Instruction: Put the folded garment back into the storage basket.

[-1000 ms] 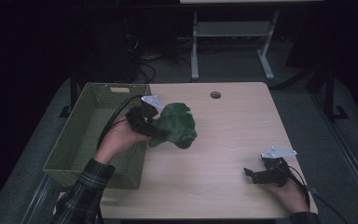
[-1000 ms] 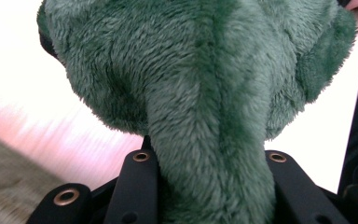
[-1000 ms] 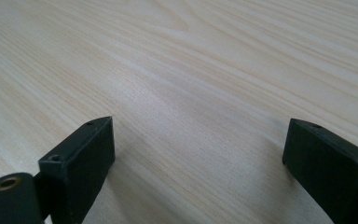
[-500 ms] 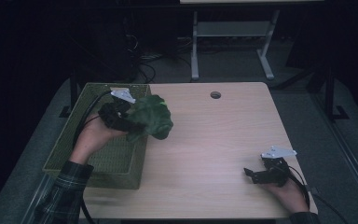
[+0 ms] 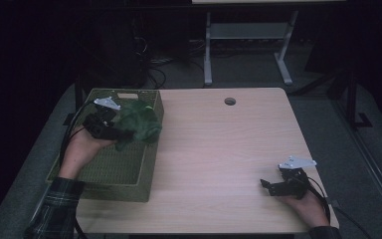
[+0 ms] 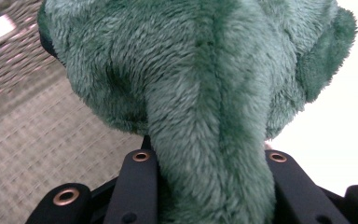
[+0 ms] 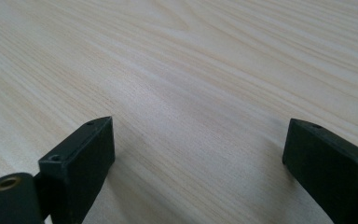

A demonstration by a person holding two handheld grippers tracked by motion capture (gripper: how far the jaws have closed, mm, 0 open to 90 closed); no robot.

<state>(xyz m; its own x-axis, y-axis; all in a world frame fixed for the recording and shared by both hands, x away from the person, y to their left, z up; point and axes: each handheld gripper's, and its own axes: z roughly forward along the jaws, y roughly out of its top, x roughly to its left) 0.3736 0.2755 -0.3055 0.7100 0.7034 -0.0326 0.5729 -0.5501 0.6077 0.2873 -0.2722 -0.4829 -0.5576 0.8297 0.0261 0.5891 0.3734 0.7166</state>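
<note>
High view: left gripper (image 5: 122,133) fingers clamped on green plush toy (image 5: 138,124), moved from surface to over basket (image 5: 129,174). Drop comes next. Right gripper (image 5: 271,186) fingers apart, resting on surface (image 5: 219,149).

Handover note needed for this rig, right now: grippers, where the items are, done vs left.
Left gripper: shut on the green plush toy, held above the woven basket at the table's left edge; the toy's outer side overhangs the basket's right wall.
Right gripper: open, with nothing between the jaws, low over the bare wooden table near its right front corner.
Done: toy picked up and brought over the basket.
Left: likely lower it, open the jaws, and withdraw.
</note>
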